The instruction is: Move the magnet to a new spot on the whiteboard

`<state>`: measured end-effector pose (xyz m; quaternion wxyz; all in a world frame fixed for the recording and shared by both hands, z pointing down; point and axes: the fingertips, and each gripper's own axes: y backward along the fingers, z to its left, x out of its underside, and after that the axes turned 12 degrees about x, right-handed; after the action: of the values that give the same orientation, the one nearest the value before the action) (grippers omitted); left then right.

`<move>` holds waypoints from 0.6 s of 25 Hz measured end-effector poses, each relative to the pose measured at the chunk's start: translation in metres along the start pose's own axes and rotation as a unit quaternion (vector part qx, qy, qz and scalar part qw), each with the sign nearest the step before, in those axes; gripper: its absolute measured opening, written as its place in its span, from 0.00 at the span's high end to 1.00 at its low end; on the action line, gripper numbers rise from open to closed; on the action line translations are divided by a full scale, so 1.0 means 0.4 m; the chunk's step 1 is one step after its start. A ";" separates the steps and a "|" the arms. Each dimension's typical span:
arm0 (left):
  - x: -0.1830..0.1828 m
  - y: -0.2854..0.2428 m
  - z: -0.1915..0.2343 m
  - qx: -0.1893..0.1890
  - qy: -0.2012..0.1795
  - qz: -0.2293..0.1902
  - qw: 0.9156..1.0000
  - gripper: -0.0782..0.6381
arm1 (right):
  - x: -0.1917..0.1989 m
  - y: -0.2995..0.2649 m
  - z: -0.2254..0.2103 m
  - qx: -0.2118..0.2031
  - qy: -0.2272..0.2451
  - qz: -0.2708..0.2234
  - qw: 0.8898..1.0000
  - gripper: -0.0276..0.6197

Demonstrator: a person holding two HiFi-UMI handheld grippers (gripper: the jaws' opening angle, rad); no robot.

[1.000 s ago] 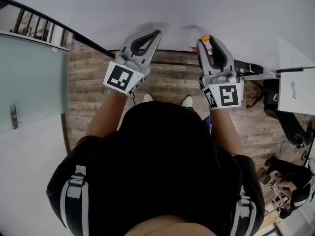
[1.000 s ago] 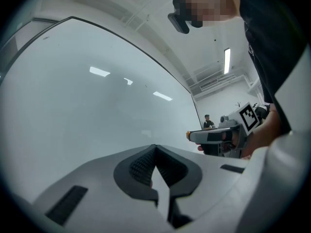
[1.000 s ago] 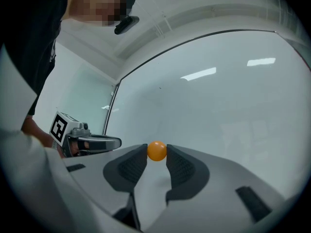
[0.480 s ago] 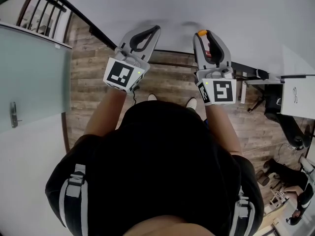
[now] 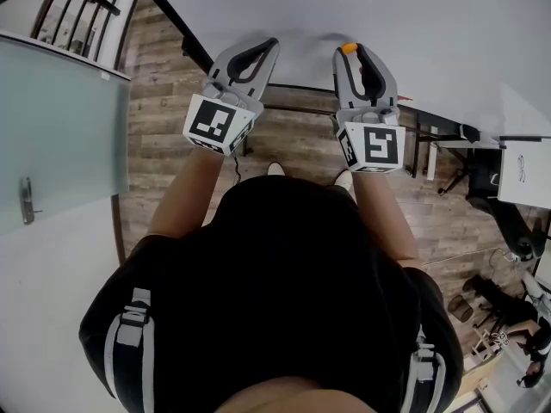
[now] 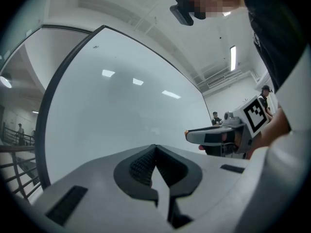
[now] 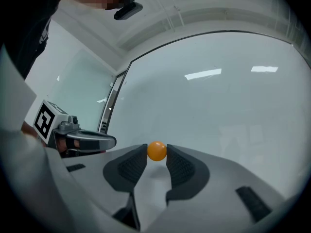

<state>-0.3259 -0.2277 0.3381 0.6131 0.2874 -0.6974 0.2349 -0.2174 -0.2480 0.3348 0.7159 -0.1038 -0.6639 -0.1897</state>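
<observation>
My left gripper [image 5: 268, 47] is clenched with nothing in it, its tips meeting in front of the whiteboard [image 6: 121, 115]. It sits much where it did in the head view a second ago, only a little higher. The board's dark left edge [image 5: 176, 26] has swung steeper in that view, so I judge we have been travelling sideways along the board.

My right gripper [image 5: 359, 52] has drifted left in the head view and now rides closer to the left one. It is grasping the orange magnet [image 7: 156, 150], pinched between its two tips, the same as a second ago. The magnet is level with the jaws and close in front of the board; I cannot tell whether it touches the surface.

So the carry looks under way, and the placing is not yet done.
</observation>
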 end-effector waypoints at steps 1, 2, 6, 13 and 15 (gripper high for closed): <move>0.005 0.006 0.009 -0.001 0.003 0.000 1.000 0.89 | 0.001 -0.007 0.012 0.000 0.002 0.000 1.000 0.77; 0.010 0.014 0.017 -0.002 0.006 0.000 1.000 0.89 | 0.003 -0.015 0.025 0.000 0.003 0.000 1.000 0.77; 0.025 0.041 0.050 -0.006 0.011 0.000 1.000 0.89 | 0.014 -0.045 0.066 0.008 0.013 0.003 1.000 0.77; 0.039 0.050 0.077 0.001 0.015 0.004 1.000 0.89 | 0.040 -0.094 0.089 0.027 0.013 0.011 0.999 0.77; 0.043 0.051 0.083 0.003 0.016 0.005 1.000 0.89 | 0.049 -0.105 0.096 0.030 0.016 0.014 0.999 0.77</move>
<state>-0.3651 -0.2375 0.3509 0.6220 0.2825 -0.6881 0.2445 -0.2686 -0.2732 0.3535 0.7321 -0.0882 -0.6560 -0.1610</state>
